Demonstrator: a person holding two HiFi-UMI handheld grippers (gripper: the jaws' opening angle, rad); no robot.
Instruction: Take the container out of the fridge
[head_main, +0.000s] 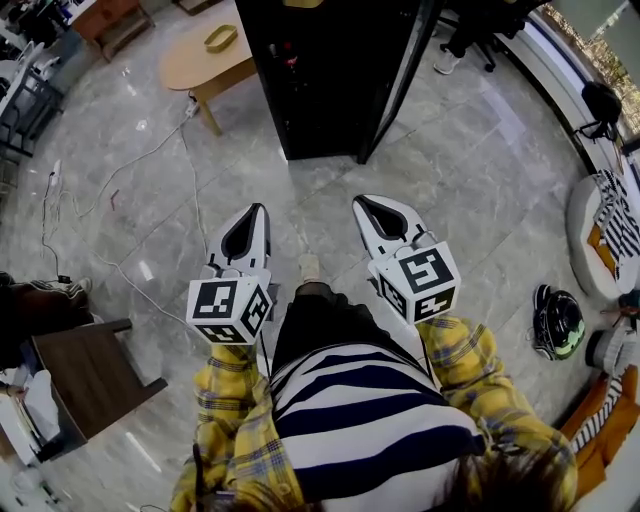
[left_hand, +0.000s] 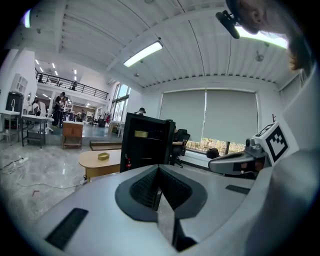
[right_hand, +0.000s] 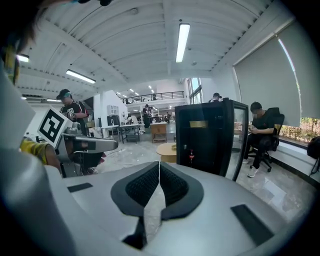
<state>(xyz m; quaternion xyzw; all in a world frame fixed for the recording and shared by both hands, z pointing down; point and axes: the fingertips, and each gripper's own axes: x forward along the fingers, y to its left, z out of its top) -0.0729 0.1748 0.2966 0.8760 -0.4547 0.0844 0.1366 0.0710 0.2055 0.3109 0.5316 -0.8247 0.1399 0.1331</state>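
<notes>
**Black fridge (head_main: 320, 80) open; both tools closed and empty**

Head view, read together with the two gripper views. I held the left gripper (head_main: 262, 209) and the right gripper (head_main: 358, 200) side by side over the grey marble floor (head_main: 480, 180). Both were aimed at the fridge and tipped slightly downward, and both were well short of it.

In the left gripper view the two ribbed black pads (left_hand: 145, 187) met along one seam, with nothing between them. The right gripper view showed the same: jaws pressed together, pads touching, nothing pinched.

The fridge stood upright with its door (head_main: 400, 85) swung open on the right side as the head view showed it. The container (left_hand: 141, 134), flat and yellowish, sat on an upper shelf inside the dark cabinet. It was apart from both tools and neither touched it. A small red item (right_hand: 191, 155) showed lower in the cabinet; I could not tell what it was.

Left of the fridge stood a low wooden table (head_main: 195, 65) carrying a yellow dish (head_main: 221, 38). A white cable (head_main: 130, 165) trailed across the floor from the table's foot towards the left edge. A helmet (head_main: 557, 322) lay on the floor at the far right. In the right gripper view a person (right_hand: 261, 132) sat on a chair beyond the open door, beside the window blind.
</notes>
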